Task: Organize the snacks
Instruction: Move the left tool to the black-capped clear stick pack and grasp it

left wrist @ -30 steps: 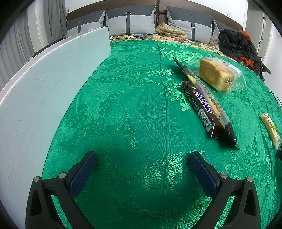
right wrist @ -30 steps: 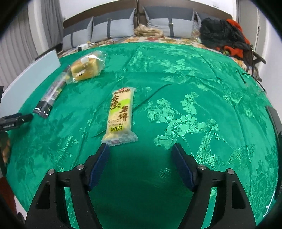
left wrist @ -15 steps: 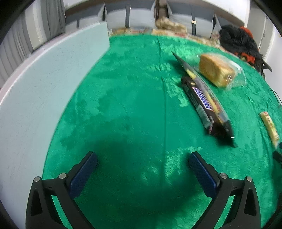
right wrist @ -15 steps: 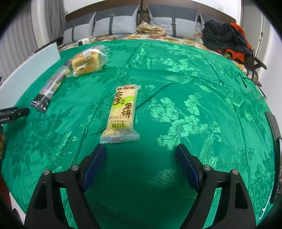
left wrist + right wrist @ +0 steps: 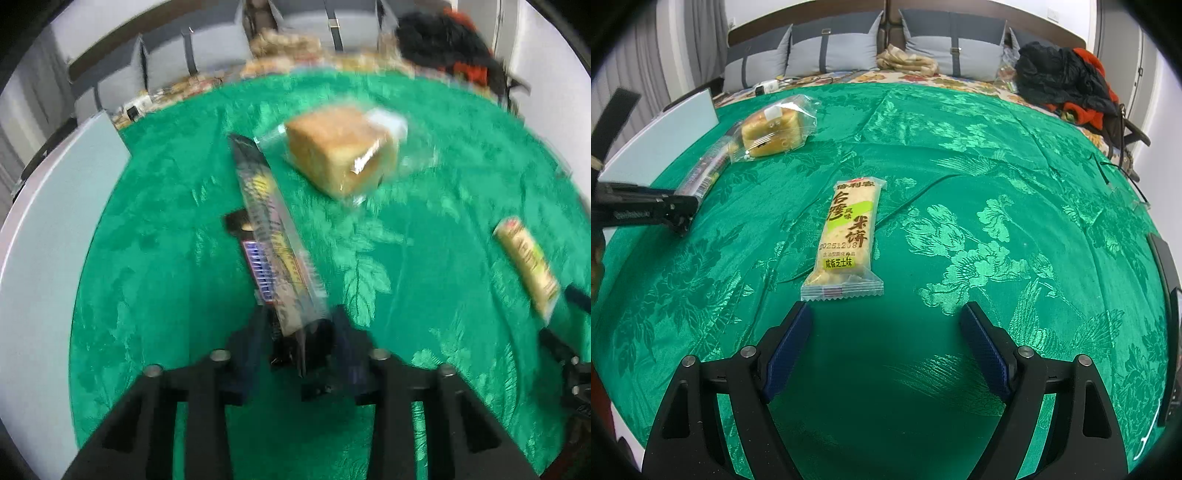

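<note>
In the blurred left wrist view my left gripper [image 5: 299, 332] is closed around the near ends of a long clear snack pack [image 5: 275, 236] and the dark Snickers bar [image 5: 258, 269] under it. A wrapped bread loaf [image 5: 340, 151] lies just beyond them. A yellow rice cracker pack [image 5: 526, 262] lies at the right. In the right wrist view my right gripper [image 5: 886, 332] is open and empty just short of that rice cracker pack [image 5: 847, 232]. The left gripper [image 5: 646, 212] shows at the far left, touching the long pack [image 5: 705, 171]; the loaf [image 5: 774, 131] lies behind.
A green patterned cloth [image 5: 979, 184] covers the table. A pale board [image 5: 44, 229] runs along the left edge. Grey cushions [image 5: 831, 48] and a heap of dark and red clothes [image 5: 1067, 85] lie beyond the table's far edge.
My left gripper has swung right and forward onto the ends of the long pack and Snickers bar and closed its jaws on them. My right gripper has barely moved and stays open.
</note>
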{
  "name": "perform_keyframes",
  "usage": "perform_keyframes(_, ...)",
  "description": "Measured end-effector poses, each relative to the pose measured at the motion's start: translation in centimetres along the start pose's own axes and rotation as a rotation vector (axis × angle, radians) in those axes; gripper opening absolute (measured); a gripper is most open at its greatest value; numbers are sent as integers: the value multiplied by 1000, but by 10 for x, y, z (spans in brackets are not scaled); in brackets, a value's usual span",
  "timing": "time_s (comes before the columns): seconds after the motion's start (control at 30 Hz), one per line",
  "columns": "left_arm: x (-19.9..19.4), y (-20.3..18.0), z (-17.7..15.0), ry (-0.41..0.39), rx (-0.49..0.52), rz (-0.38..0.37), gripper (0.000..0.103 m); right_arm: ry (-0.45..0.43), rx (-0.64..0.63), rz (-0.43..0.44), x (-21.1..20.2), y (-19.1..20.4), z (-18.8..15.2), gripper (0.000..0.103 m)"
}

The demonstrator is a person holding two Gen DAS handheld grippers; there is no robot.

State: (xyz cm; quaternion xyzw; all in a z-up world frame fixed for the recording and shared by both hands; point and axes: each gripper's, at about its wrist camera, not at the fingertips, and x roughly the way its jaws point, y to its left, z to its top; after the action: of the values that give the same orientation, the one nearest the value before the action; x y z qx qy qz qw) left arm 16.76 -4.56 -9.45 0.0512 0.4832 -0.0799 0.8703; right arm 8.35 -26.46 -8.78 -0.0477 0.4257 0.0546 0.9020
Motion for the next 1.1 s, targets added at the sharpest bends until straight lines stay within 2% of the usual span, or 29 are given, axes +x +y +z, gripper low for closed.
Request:
perform_keyframes(0.1, -13, 25, -10, 3, -86, -71, 21, 0, 0, 0, 0, 0, 0, 85)
perform_keyframes(0.17, -26, 39, -22, 0, -76, -71, 11, 0, 0, 1, 0, 0, 0, 86)
perform_keyframes(0.27, -44, 54, -44, 34, -23, -76, 11, 1, -1, 2, 1, 0, 0, 86)
perform_keyframes(0.3, -48, 59, -50, 52, -6, -96, 14, 1, -1, 2, 1, 0, 0, 86)
perform_keyframes(0.37, -55, 62, -59, 81, 19, -127, 30, 1, 0, 2, 1, 0, 0, 86)
perform_keyframes(0.4, -60, 64, -62, 83, 31, -119, 53, 1, 0, 2, 1, 0, 0, 86)
perform_keyframes(0.43, -62, 62, -61, 67, 38, -104, 71, 1, 0, 2, 1, 0, 0, 86)
perform_keyframes(0.47, -67, 59, -61, 23, 51, -75, 74, 1, 0, 2, 1, 0, 0, 86)
perform_keyframes(0.53, -66, 54, -55, -1, 63, -50, 74, 1, 0, 2, 1, -1, -1, 86)
perform_keyframes(0.67, -51, 32, -37, 5, 69, -69, 74, 1, 0, 2, 1, 0, 0, 86)
perform_keyframes(0.8, -24, -2, -30, 47, 156, 12, 74, 1, 0, 2, 1, 0, 0, 86)
perform_keyframes(0.83, -13, -6, -29, 63, 157, 45, 75, 1, 0, 2, 1, 0, 0, 86)
perform_keyframes(0.93, -4, 1, -21, 29, 106, 71, 82, 1, 0, 2, 1, 0, 0, 86)
perform_keyframes(1.0, -1, 12, -16, 40, 54, 88, 81, 1, 0, 2, 1, -1, 0, 86)
perform_keyframes(1.07, -4, 22, -16, 41, 30, 63, 71, 1, 0, 2, 1, 0, 0, 86)
perform_keyframes(1.1, -6, 25, -17, 40, 42, 54, 46, 1, 0, 3, 1, 0, 0, 86)
